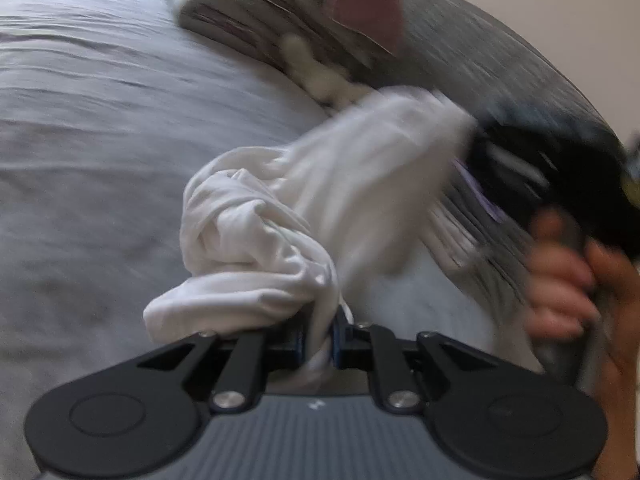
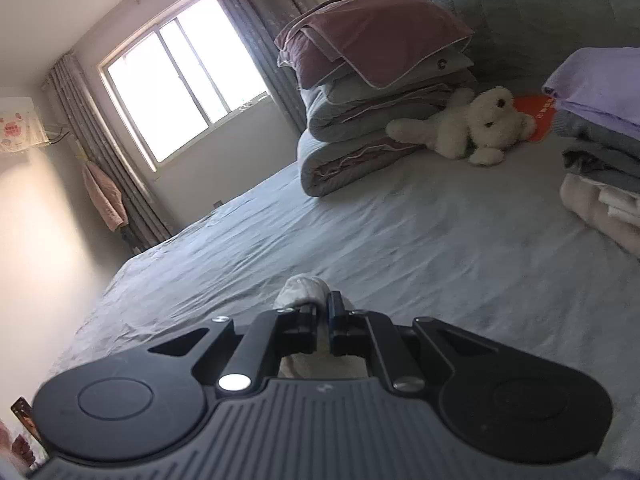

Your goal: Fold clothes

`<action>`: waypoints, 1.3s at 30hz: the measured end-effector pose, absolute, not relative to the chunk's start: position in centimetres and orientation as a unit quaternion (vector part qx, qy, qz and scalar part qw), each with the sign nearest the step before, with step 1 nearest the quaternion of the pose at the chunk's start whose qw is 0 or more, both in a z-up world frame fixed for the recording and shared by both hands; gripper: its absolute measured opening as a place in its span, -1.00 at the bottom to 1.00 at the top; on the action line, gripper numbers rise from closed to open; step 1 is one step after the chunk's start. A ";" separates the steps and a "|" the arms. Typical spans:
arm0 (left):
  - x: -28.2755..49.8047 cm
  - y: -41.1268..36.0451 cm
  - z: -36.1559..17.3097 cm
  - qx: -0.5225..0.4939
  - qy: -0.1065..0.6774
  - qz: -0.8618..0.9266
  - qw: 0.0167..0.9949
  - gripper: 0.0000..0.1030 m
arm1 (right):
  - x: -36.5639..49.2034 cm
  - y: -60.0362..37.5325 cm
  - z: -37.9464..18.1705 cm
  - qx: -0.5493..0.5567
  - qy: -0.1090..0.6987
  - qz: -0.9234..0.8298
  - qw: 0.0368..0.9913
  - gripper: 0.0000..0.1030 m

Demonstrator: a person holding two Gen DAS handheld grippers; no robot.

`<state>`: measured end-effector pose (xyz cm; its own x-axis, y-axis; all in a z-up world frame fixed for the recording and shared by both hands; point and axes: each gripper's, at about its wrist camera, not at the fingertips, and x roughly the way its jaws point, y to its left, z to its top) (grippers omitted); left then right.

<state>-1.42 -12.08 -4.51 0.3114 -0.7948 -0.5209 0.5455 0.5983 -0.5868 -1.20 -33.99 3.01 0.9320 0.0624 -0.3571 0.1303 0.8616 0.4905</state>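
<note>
Currently both handheld grippers have hold of one white garment (image 1: 256, 240) above a bed covered by a pale grey-blue sheet (image 1: 100, 120).

Seen from the left wrist, the left gripper (image 1: 320, 344) has its jaws drawn nearly together, pinching a twisted bunch of the white cloth between the blue pads. From there the fabric rises in a crumpled rope and stretches off to the upper right, toward the other tool, which is held in the person's hand (image 1: 568, 280) (that side of the view is heavily blurred).

Seen from the right wrist, the right gripper (image 2: 322, 320) is likewise closed almost fully, with a small tuft of white cloth poking out past its fingertips and more hanging beneath.

Farther up the bed sit a stack of folded quilts (image 2: 372, 92), a white plush toy (image 2: 464, 128) and a pile of folded clothes (image 2: 600, 120) at the right edge.

The step in hand appears to be picking the garment up and opening it out; no fold looks made yet. The next move probably calls for drawing the two grips apart until the cloth hangs straight, then lowering it flat onto the bare sheet, well clear of the piles.
</note>
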 end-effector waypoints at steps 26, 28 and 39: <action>-1.6 -3.3 0.3 -0.221 0.329 -0.360 0.845 0.55 | 3.4 -22.4 2.9 0.266 0.263 0.175 0.911 -0.83; -0.8 -3.2 0.0 -0.220 0.328 -0.345 0.852 0.55 | 3.3 -21.9 2.8 0.265 0.268 0.183 0.908 -0.83; 1.0 -3.2 -1.4 -0.223 0.349 -0.322 0.851 -0.65 | 3.1 -23.0 2.4 0.290 0.286 0.193 0.893 -0.81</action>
